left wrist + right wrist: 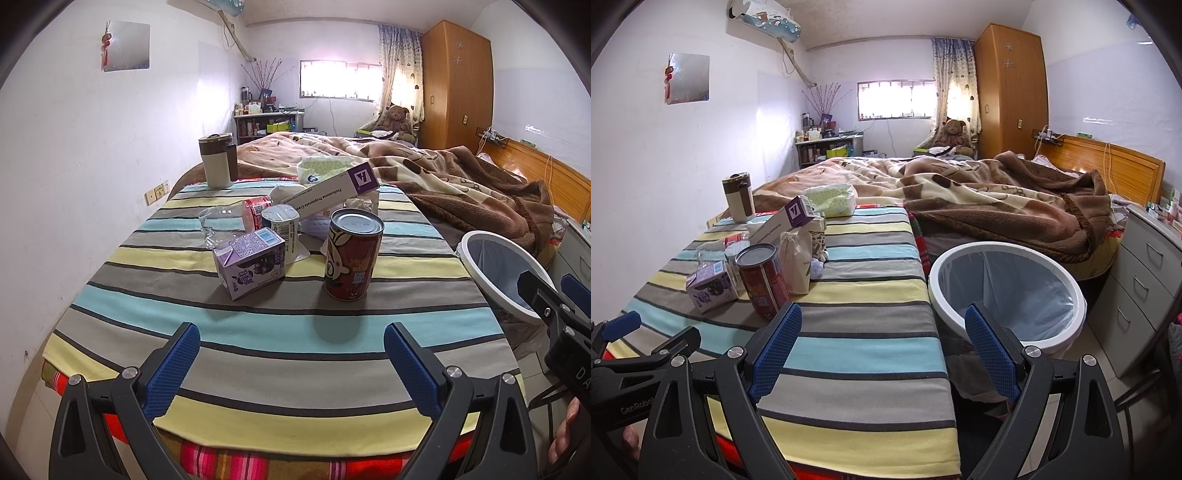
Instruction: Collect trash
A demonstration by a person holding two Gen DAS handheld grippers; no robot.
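Trash sits on the striped tablecloth (258,343): a red can (352,254), a purple carton (253,260), a white yogurt cup (282,225), a clear plastic bottle (229,221) lying down and a long purple-ended box (332,190). My left gripper (291,354) is open and empty, in front of the can and carton. My right gripper (882,338) is open and empty over the table's right edge, next to the white trash bin (1008,291) with a clear liner. The can (762,280) and carton (709,286) lie to its left.
A brown-and-white tumbler (218,160) and a tissue pack (831,199) stand at the table's far end. A bed with a brown blanket (997,199) lies behind. A grey drawer unit (1145,280) stands right of the bin.
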